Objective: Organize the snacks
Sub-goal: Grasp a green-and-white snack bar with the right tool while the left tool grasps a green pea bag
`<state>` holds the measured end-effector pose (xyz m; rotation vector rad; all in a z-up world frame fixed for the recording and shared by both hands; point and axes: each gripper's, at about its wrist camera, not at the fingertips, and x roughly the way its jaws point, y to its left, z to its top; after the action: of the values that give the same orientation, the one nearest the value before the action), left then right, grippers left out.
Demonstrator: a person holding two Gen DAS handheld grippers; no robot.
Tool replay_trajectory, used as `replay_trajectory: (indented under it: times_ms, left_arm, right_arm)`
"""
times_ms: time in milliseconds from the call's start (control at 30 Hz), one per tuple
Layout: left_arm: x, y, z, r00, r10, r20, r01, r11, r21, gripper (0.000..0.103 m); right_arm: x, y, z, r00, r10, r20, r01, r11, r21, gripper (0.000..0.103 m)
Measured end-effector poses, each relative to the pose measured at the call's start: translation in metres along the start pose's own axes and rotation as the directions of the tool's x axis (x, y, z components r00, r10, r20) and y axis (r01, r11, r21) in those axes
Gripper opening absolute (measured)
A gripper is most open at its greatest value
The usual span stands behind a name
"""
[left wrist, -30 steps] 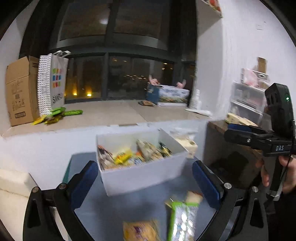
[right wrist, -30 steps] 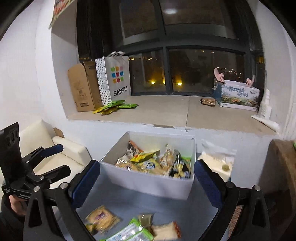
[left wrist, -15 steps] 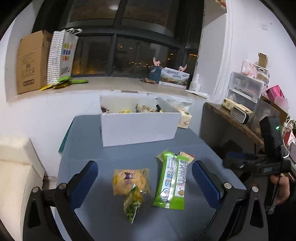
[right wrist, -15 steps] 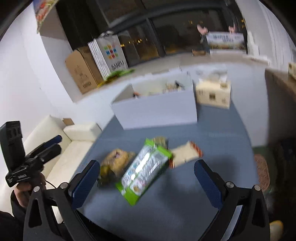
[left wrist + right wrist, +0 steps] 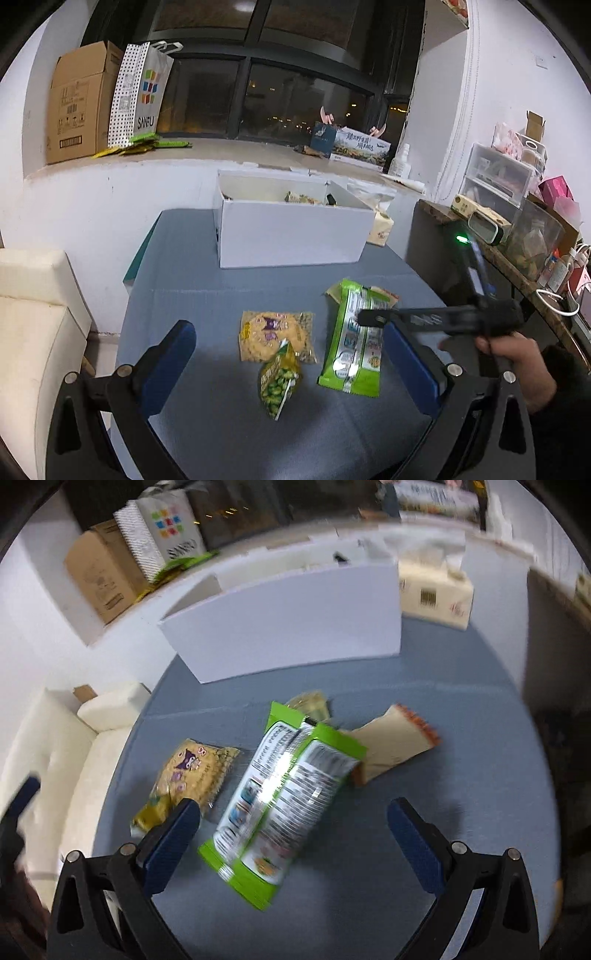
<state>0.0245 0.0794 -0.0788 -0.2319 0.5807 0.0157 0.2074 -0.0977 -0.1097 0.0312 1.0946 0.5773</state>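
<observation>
Both my tongs empty, jaws wide: left tongs (image 5: 290, 356) over the yellow snack bag (image 5: 275, 334) and green pea packet (image 5: 280, 380); right tongs (image 5: 293, 829) over the long green-silver pack (image 5: 284, 794). All lie loose on the blue tabletop (image 5: 221, 295), white box (image 5: 291, 232) behind them.

White box (image 5: 291, 236); grey-blue table (image 5: 207, 295); green-silver packet (image 5: 354, 341); yellow bag (image 5: 271, 334) with purple cartoon, probably.
</observation>
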Motion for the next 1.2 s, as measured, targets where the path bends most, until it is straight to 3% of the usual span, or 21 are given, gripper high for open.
replay_trajectory:
  times_ms: [133, 200, 233, 400, 467, 733, 967, 1033, 1067, 1100, 1200]
  left_arm:
    - [0.007, 0.002, -0.012, 0.999, 0.002, -0.037, -0.002, 1.0, 0.009, 0.103]
    - [0.011, 0.003, -0.017, 0.999, 0.002, -0.054, -0.001, 1.0, 0.018, 0.103]
    - [0.014, 0.003, -0.02, 0.998, 0.004, -0.065, -0.002, 1.0, 0.02, 0.103]
    - [0.026, 0.003, -0.027, 0.995, -0.003, -0.1, 0.006, 1.0, 0.021, 0.103]
    - [0.031, 0.002, -0.03, 0.993, -0.009, -0.117, 0.013, 0.999, 0.036, 0.103]
    - [0.072, -0.005, -0.038, 0.974, -0.011, -0.225, 0.039, 0.992, 0.12, 0.103]
    - [0.11, -0.002, -0.044, 0.953, 0.027, -0.303, 0.019, 0.989, 0.147, 0.103]
    - [0.116, 0.0, -0.045, 0.952, 0.018, -0.305, 0.023, 0.991, 0.131, 0.091]
    - [0.117, 0.001, -0.046, 0.951, 0.027, -0.307, 0.014, 0.991, 0.132, 0.058]
    - [0.119, 0.001, -0.047, 0.949, 0.04, -0.312, 0.003, 0.991, 0.135, 0.044]
    - [0.105, 0.005, -0.044, 0.967, 0.021, -0.255, 0.007, 0.994, 0.109, 0.042]
  right_arm:
    - [0.032, 0.011, 0.004, 0.997, -0.037, -0.066, 0.04, 0.998, 0.043, 0.101]
    - [0.043, 0.018, 0.004, 0.995, -0.052, -0.087, 0.054, 0.998, 0.023, 0.089]
    - [0.047, 0.021, 0.003, 0.993, -0.076, -0.088, 0.077, 0.997, 0.007, 0.074]
    - [0.049, 0.019, -0.001, 0.994, -0.037, -0.099, 0.036, 0.999, -0.011, 0.061]
    - [0.039, 0.016, -0.002, 0.998, -0.018, -0.066, 0.017, 1.0, -0.014, 0.046]
    - [-0.019, -0.012, -0.006, 0.994, 0.101, 0.051, -0.101, 0.995, 0.011, 0.045]
    - [-0.069, -0.05, -0.013, 0.98, 0.143, 0.141, -0.154, 0.985, 0.071, 0.045]
    - [-0.077, -0.056, -0.014, 0.977, 0.142, 0.158, -0.156, 0.985, 0.077, 0.045]
    - [-0.081, -0.058, -0.015, 0.977, 0.137, 0.166, -0.152, 0.985, 0.08, 0.045]
    - [-0.083, -0.06, -0.015, 0.976, 0.137, 0.169, -0.153, 0.985, 0.083, 0.045]
    - [-0.084, -0.061, -0.018, 0.974, 0.143, 0.175, -0.161, 0.983, 0.091, 0.045]
